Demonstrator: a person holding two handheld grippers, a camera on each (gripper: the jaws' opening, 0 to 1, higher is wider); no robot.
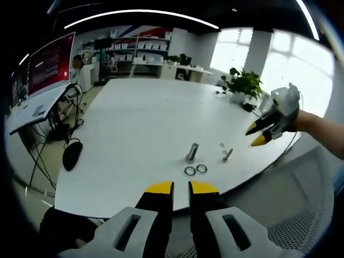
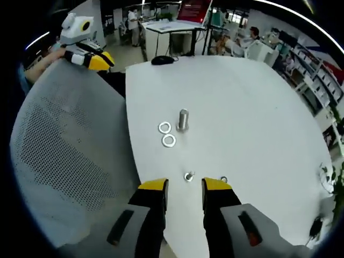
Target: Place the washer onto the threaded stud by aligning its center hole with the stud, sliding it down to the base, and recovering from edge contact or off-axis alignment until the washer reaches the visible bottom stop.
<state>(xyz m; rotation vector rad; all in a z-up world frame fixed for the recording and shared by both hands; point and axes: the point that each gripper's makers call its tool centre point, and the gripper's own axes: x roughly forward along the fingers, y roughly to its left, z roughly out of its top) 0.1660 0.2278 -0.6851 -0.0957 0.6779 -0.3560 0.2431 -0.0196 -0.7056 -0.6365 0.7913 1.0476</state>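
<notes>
A short threaded stud (image 1: 192, 152) (image 2: 183, 119) stands upright on the white table (image 1: 134, 118) (image 2: 242, 107). Two metal washers (image 1: 190, 171) (image 1: 201, 169) lie flat side by side just next to it, also seen as washers (image 2: 164, 127) (image 2: 169, 141) in the right gripper view. My left gripper (image 1: 181, 188) hovers at the table's near edge, jaws a narrow gap apart and holding nothing. My right gripper (image 2: 185, 185) is open and holds nothing, over the table edge above a small bolt (image 2: 188, 176). From the left gripper view the right gripper (image 1: 257, 135) hangs in the air to the stud's right.
A small bolt (image 1: 227, 155) and a tiny ring (image 1: 222, 144) (image 2: 223, 179) lie right of the stud. A grey mesh chair (image 2: 70, 161) (image 1: 306, 220) stands against the table edge. A potted plant (image 1: 244, 83) sits at the far corner, a black mouse (image 2: 163, 60) at another edge.
</notes>
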